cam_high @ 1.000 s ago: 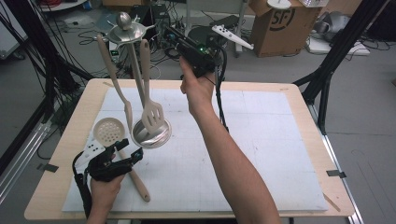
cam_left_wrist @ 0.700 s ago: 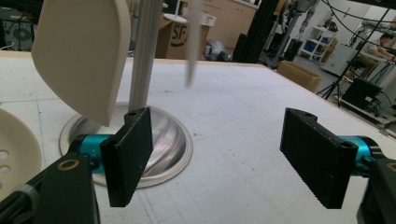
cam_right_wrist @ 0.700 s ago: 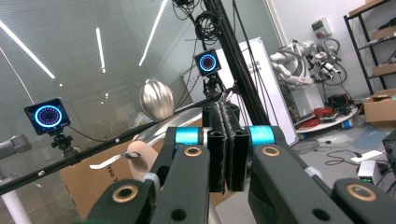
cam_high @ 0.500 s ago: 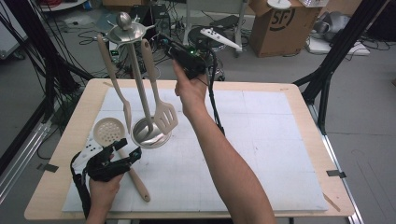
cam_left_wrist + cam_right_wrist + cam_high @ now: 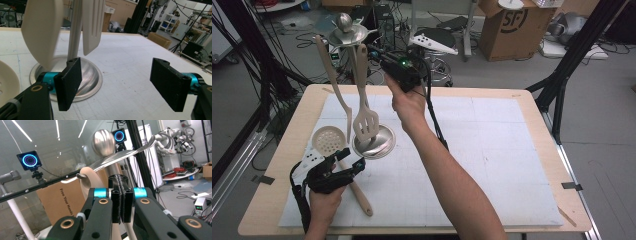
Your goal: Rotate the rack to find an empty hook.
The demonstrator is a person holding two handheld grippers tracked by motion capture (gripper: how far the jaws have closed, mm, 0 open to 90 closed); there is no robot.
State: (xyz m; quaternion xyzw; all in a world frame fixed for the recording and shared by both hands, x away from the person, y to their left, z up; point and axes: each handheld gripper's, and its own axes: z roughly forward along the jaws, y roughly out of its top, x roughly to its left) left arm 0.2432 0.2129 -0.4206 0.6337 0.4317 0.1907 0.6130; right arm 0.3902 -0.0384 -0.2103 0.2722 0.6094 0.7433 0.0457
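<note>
While the left hand-held gripper (image 5: pixel 343 167) waited with jaws apart over the skimmer (image 5: pixel 328 141) on the desk (image 5: pixel 492 150), the right hand-held gripper (image 5: pixel 384 59), jaws just closed empty, had left the slotted spatula (image 5: pixel 365 122) hanging on the rack (image 5: pixel 346 34); it looked hung.

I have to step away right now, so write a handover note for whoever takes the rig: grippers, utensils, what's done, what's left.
Left gripper: open, low on the table beside the stand.
Right gripper: fingers shut, nothing seen between them, up by the stand's top hooks.
Done: slotted spatula and fork hang on the stand.
Left: the skimmer lies on the table by the left gripper; probably hang it next.
</note>
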